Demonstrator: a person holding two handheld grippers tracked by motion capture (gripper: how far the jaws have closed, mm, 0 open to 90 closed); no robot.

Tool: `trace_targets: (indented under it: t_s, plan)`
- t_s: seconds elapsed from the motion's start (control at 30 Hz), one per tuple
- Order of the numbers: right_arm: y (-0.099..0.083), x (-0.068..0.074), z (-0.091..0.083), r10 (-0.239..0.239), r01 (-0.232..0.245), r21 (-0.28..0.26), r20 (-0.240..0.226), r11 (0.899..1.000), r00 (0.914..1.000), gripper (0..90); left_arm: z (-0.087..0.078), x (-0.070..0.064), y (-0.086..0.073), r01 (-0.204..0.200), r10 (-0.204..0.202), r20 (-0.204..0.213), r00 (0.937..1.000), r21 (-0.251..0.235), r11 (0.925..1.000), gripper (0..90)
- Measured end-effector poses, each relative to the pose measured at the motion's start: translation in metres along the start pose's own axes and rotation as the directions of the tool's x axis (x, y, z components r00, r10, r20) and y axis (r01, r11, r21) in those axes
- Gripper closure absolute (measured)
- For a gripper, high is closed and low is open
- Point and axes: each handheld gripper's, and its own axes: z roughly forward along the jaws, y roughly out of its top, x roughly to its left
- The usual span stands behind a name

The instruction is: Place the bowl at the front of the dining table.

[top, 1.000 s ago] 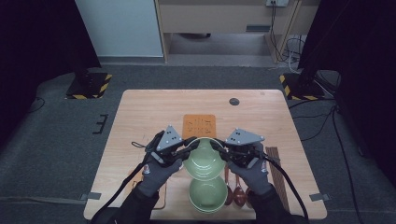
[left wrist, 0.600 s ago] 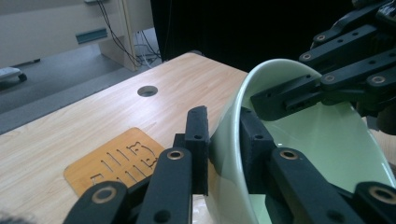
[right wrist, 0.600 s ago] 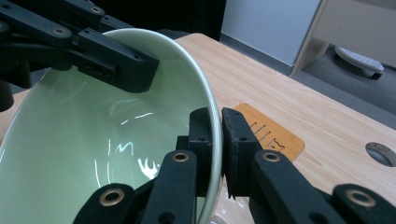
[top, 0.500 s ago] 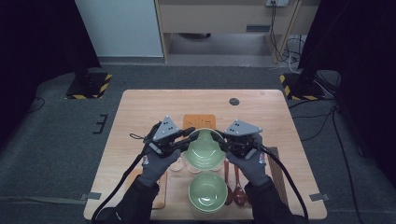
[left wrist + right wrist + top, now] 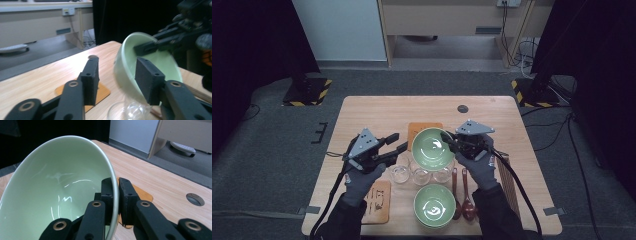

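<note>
While the high view shows the right gripper (image 5: 447, 140) pinching the rim of a green bowl (image 5: 430, 146) above the glasses (image 5: 421, 174) at table centre, the left gripper (image 5: 395, 143) hangs at its nine o'clock, jaws wide. In the left gripper view nothing sits between its jaws. The right gripper view shows jaws clamped on the rim, so I judge the bowl is mid-carry, and next needs a level set-down on the mat (image 5: 140, 192) at twelve o'clock.

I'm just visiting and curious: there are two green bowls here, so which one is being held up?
The far bowl, above the glasses: the right gripper pinches its rim. The other bowl sits flat at the table's near edge.
</note>
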Motion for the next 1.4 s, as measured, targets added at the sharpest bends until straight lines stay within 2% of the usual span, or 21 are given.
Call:
trace_targets:
  t_s: [0.13, 0.23, 0.3, 0.43, 0.47, 0.5, 0.57, 0.6, 0.63, 0.7, 0.73, 0.77, 0.8, 0.83, 0.87, 0.97, 1.07, 1.17, 1.27, 1.3, 1.4]
  plan:
    - [0.001, -0.005, 0.003, 0.021, -0.021, -0.006, 0.006, 1.000, 0.9998, 83.3, -0.010, 0.017, -0.017, 0.046, -0.044, -0.061, 0.9971, 0.021, 0.9987, 46.5]
    - [0.002, -0.009, 0.005, 0.026, -0.026, -0.007, 0.020, 1.000, 0.9995, 83.3, -0.012, 0.026, -0.027, 0.052, -0.047, -0.111, 0.9926, 0.038, 0.9980, 42.3]
    - [0.004, -0.011, 0.007, 0.034, -0.034, -0.010, 0.022, 0.999, 0.9992, 83.2, -0.014, 0.043, -0.044, 0.082, -0.067, -0.186, 0.9802, 0.071, 0.9942, 39.6]
    - [0.008, -0.015, 0.010, 0.043, -0.043, -0.012, 0.026, 0.999, 0.9987, 83.2, -0.012, 0.066, -0.070, 0.145, -0.112, -0.256, 0.9601, 0.115, 0.9827, 37.9]
    - [0.008, -0.015, 0.010, 0.043, -0.043, -0.012, 0.026, 0.999, 0.9987, 83.2, -0.012, 0.066, -0.070, 0.145, -0.112, -0.256, 0.9601, 0.115, 0.9827, 37.5]
    - [0.009, -0.017, 0.012, 0.046, -0.046, -0.010, 0.030, 0.999, 0.9985, 83.2, -0.010, 0.076, -0.084, 0.174, -0.128, -0.290, 0.9484, 0.139, 0.9750, 36.9]
    - [0.011, -0.018, 0.014, 0.050, -0.050, -0.008, 0.032, 0.999, 0.9982, 83.2, -0.007, 0.086, -0.096, 0.183, -0.114, -0.332, 0.9363, 0.186, 0.9654, 34.8]
    - [0.011, -0.018, 0.014, 0.050, -0.050, -0.008, 0.032, 0.999, 0.9982, 83.2, -0.007, 0.086, -0.096, 0.183, -0.114, -0.332, 0.9363, 0.186, 0.9654, 33.8]
    - [0.012, -0.020, 0.015, 0.060, -0.059, -0.011, 0.032, 0.998, 0.9977, 83.2, -0.006, 0.096, -0.109, 0.208, -0.121, -0.363, 0.9240, 0.210, 0.9555, 33.6]
    - [0.011, -0.023, 0.017, 0.068, -0.068, -0.013, 0.030, 0.998, 0.9972, 83.2, -0.004, 0.105, -0.123, 0.237, -0.129, -0.391, 0.9111, 0.241, 0.9413, 33.2]
    - [0.011, -0.023, 0.017, 0.068, -0.068, -0.013, 0.030, 0.998, 0.9972, 83.2, -0.004, 0.105, -0.123, 0.237, -0.129, -0.391, 0.9111, 0.241, 0.9413, 33.0]
    - [0.011, -0.025, 0.019, 0.073, -0.073, -0.011, 0.034, 0.997, 0.9967, 83.2, -0.002, 0.113, -0.134, 0.254, -0.121, -0.418, 0.9002, 0.281, 0.9255, 32.6]
    - [0.011, -0.025, 0.019, 0.073, -0.073, -0.011, 0.034, 0.997, 0.9967, 83.2, -0.002, 0.113, -0.134, 0.254, -0.121, -0.418, 0.9002, 0.281, 0.9255, 32.4]
    - [0.010, -0.026, 0.021, 0.077, -0.077, -0.009, 0.036, 0.997, 0.9964, 83.1, -0.002, 0.118, -0.142, 0.272, -0.122, -0.435, 0.8922, 0.300, 0.9144, 32.0]
    - [0.010, -0.027, 0.021, 0.079, -0.079, -0.009, 0.036, 0.997, 0.9962, 83.2, -0.003, 0.120, -0.144, 0.276, -0.121, -0.443, 0.8882, 0.305, 0.9114, 31.8]
    - [0.010, -0.030, 0.024, 0.090, -0.090, -0.014, 0.036, 0.996, 0.9953, 83.2, -0.002, 0.122, -0.146, 0.281, -0.117, -0.453, 0.8835, 0.312, 0.9075, 30.4]
    - [0.010, -0.032, 0.027, 0.102, -0.101, -0.017, 0.031, 0.995, 0.9943, 83.2, -0.001, 0.122, -0.148, 0.276, -0.106, -0.455, 0.8844, 0.327, 0.9038, 29.1]
    - [0.009, -0.036, 0.031, 0.112, -0.111, -0.013, 0.030, 0.994, 0.9933, 83.1, 0.003, 0.123, -0.152, 0.275, -0.089, -0.461, 0.8831, 0.354, 0.8937, 27.5]
    - [0.010, -0.038, 0.036, 0.106, -0.106, -0.006, 0.042, 0.994, 0.9935, 83.1, 0.005, 0.123, -0.154, 0.266, -0.069, -0.468, 0.8809, 0.368, 0.8910, 25.9]
    - [0.011, -0.039, 0.038, 0.105, -0.105, -0.005, 0.044, 0.994, 0.9935, 83.1, 0.005, 0.124, -0.155, 0.270, -0.064, -0.470, 0.8805, 0.385, 0.8829, 25.9]
    - [0.013, -0.043, 0.045, 0.119, -0.119, -0.002, 0.042, 0.993, 0.9920, 83.1, 0.006, 0.123, -0.155, 0.260, -0.054, -0.465, 0.8838, 0.392, 0.8825, 25.7]
